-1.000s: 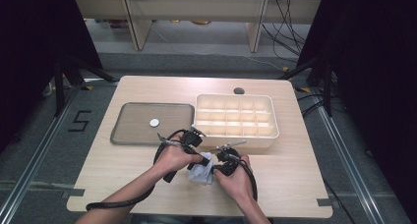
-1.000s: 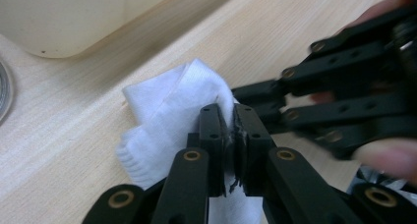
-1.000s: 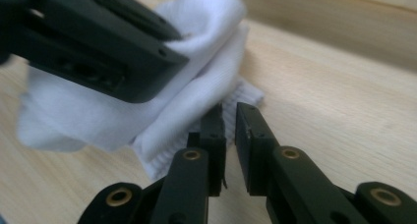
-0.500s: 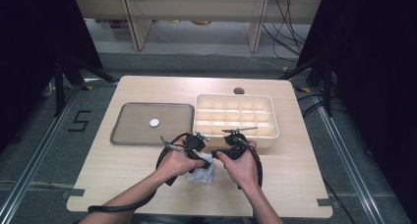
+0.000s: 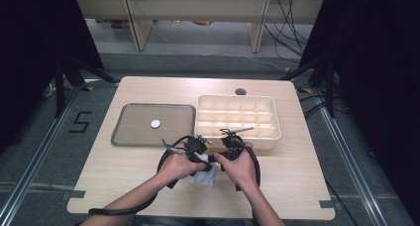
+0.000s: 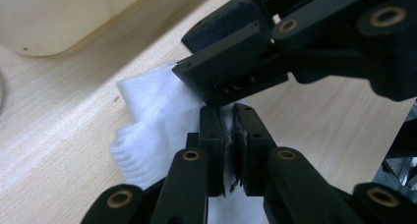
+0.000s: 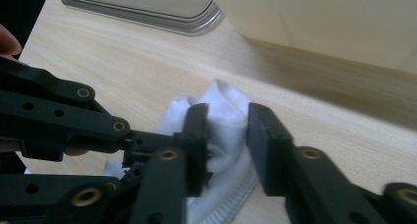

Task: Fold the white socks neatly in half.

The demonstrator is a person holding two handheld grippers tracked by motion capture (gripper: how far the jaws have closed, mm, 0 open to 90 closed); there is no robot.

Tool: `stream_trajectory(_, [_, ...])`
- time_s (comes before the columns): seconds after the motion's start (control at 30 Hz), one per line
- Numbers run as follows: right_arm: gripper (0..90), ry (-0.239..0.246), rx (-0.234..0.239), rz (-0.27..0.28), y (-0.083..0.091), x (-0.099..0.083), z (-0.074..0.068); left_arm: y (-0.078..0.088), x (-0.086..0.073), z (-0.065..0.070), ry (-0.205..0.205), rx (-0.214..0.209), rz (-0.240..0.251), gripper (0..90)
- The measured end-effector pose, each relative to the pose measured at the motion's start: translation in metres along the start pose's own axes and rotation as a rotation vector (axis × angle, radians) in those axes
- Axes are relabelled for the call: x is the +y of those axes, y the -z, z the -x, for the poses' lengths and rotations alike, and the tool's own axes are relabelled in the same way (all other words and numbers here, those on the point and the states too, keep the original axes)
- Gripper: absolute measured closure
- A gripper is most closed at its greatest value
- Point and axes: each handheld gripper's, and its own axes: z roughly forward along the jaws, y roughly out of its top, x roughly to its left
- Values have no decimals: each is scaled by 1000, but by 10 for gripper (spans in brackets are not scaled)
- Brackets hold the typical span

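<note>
One white ribbed sock [image 6: 147,121] lies crumpled, left gripper [image 6: 230,135] jaws clamped on it, right gripper [image 7: 227,130] jaws apart.

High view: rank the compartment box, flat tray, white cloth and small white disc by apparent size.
1. Compartment box and flat tray: too alike to rank.
2. White cloth, partly hidden by hands.
3. Small white disc.

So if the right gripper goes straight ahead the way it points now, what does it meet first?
Most likely the white cloth, which already lies between the right gripper's half-open jaws. Beyond it is bare table, then the tray; depth is hard to judge.
</note>
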Motion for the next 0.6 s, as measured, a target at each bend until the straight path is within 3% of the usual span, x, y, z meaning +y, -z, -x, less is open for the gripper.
stream_trajectory(0.13, [840, 15, 2, -16, -3, 1, 3, -1, 0, 1, 2, 2, 6, 820])
stream_trajectory(0.2, [852, 23, -5, -20, -3, 1, 2, 1, 0, 0, -16, -2, 6, 808])
stream_trajectory(0.23, [854, 19, -6, -20, -3, 1, 2, 2, -1, 1, 4, -6, 21, 793])
stream_trajectory(0.3, [856, 19, -25, -15, -3, 0, 1, 8, -2, 1, 2, -13, 18, 752])
stream_trajectory(0.37, [856, 33, -20, -16, -4, 0, 3, 17, -3, 2, -3, -19, 49, 735])
stream_trajectory(0.4, [855, 25, -30, -15, -4, -1, 3, 23, -4, 1, -23, -32, 45, 730])
stream_trajectory(0.5, [855, 18, -37, -15, -5, -2, 2, 34, -10, 4, -32, -36, 51, 741])
stream_trajectory(0.6, [854, 2, -35, -17, -7, -3, 2, 30, -15, 7, -52, -62, 31, 788])
